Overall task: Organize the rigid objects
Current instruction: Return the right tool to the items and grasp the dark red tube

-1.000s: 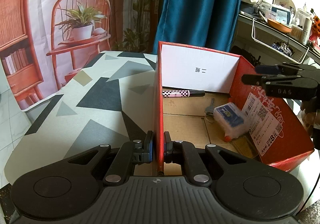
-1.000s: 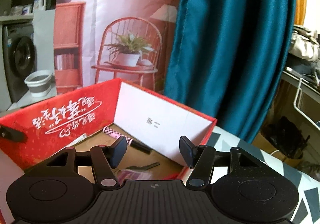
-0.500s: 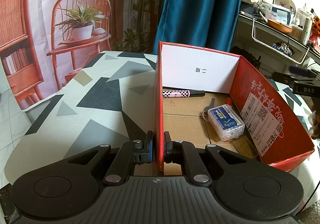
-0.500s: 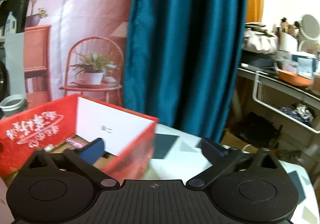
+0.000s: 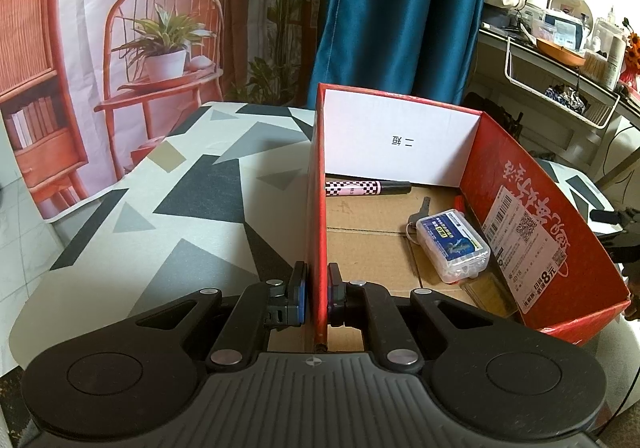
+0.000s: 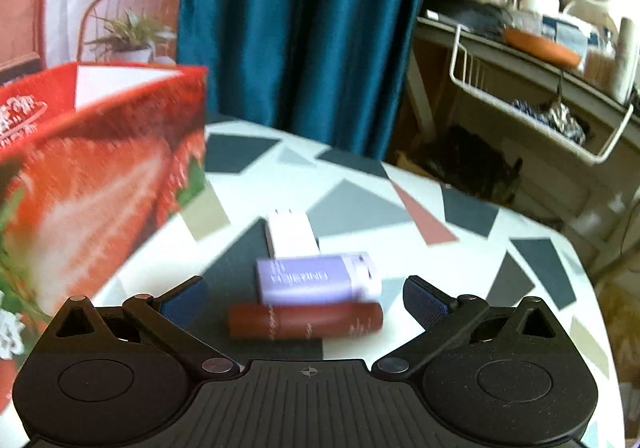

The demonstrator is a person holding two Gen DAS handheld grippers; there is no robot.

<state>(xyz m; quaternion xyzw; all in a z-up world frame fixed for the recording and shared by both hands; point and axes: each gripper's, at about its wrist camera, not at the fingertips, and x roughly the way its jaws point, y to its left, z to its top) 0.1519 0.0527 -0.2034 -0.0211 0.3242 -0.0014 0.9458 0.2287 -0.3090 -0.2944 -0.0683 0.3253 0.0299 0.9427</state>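
A: Where's the stuff?

B: Three loose things lie on the table (image 6: 460, 183), all just right of the red box (image 5: 532, 215) seen from the right wrist cam. Brown tube (image 6: 306, 320) lies crosswise, nearest the cam. Lilac box (image 6: 316, 278) is right behind it, touching or nearly so (blur, can't tell). White charger plug (image 6: 292, 234) is behind that, prongs pointing away.

A: Right gripper?

B: Right gripper (image 6: 306, 302) has its fingers spread as wide as they go, and they've just been opening. The brown tube sits in the gap betw. the blue pads, but the pads (image 6: 424, 300) aren't on it. Nothing is held.

A: And inside the box?

B: Clear plastic case w/ blue label (image 5: 454, 246) lies on the cardboard floor near the right wall. A key (image 5: 420, 209) pokes out from behind it, and something small and red is tucked against that wall (too little showing to name). Checkered pink marker (image 5: 366, 187) lies along the far white wall.

A: Left gripper?

B: Left gripper (image 5: 316, 292) is pinched shut on the box's left wall, near the front corner, one pad outside and one inside. The wall stands upright betw. them.

A: Around the box?

B: Table has a geometric grey, black and white cover. Teal curtain (image 5: 400, 7) hangs behind the box. A printed backdrop w/ chair and plant is left of the curtain. A cluttered shelf (image 6: 532, 59) w/ a white wire basket is off to the right.
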